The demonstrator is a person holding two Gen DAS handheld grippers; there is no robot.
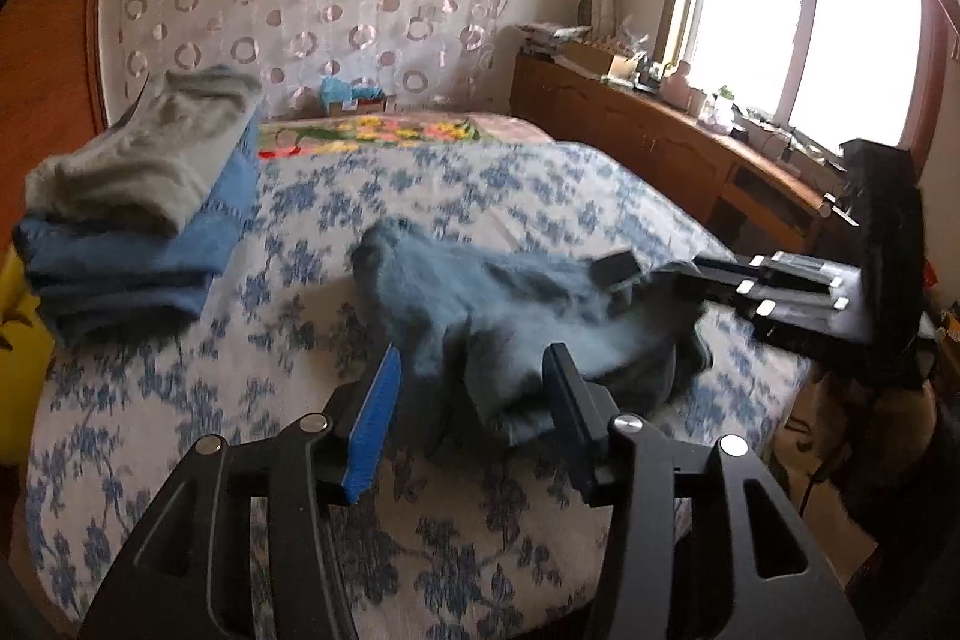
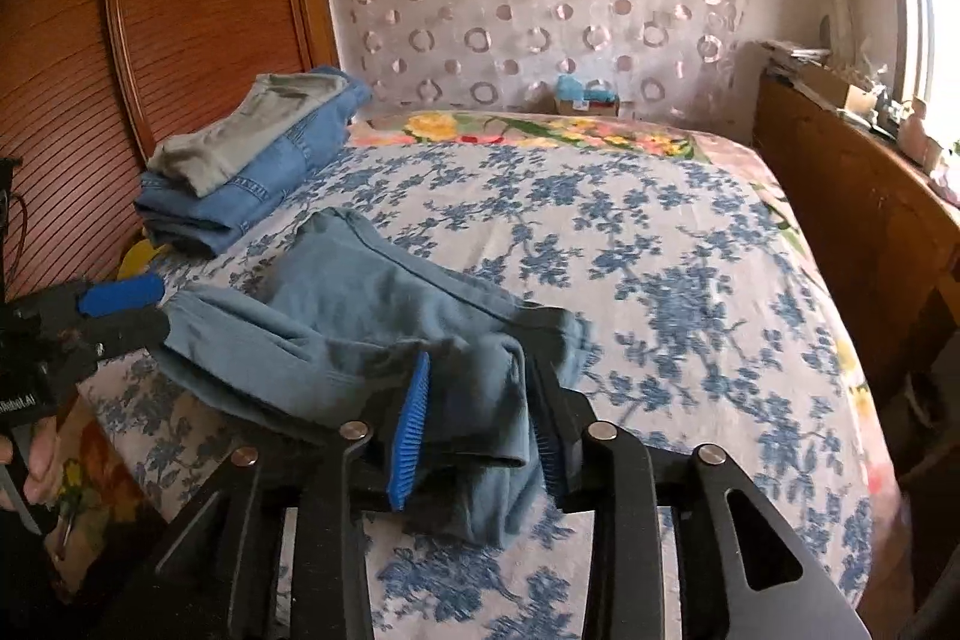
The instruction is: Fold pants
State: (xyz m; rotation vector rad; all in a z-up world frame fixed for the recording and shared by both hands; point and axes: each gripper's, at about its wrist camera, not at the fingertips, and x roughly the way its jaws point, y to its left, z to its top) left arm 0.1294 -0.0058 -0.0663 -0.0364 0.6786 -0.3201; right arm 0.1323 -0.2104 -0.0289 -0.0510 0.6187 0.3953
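Grey-blue pants (image 2: 360,304) lie bunched and partly folded on the flowered bedspread (image 2: 660,250), near its front edge. My right gripper (image 2: 480,424) stands open around a thick folded end of them; the cloth sits loosely between the blue pads. In the left wrist view the same pants (image 1: 480,292) lie ahead, with the right gripper (image 1: 618,280) at their right end. My left gripper (image 1: 474,388) is open over the near end of the cloth, and its blue pad stands clear of the fabric. From the right wrist view, the left gripper (image 2: 126,310) sits at the pants' left end.
A stack of folded clothes (image 1: 132,196), grey on top of blue denim, rests at the bed's far left (image 2: 240,160). A wooden cabinet (image 1: 660,142) with clutter runs along the right side under a window. A wooden wardrobe (image 2: 180,10) stands left. A person's hand (image 2: 36,460) holds the left gripper.
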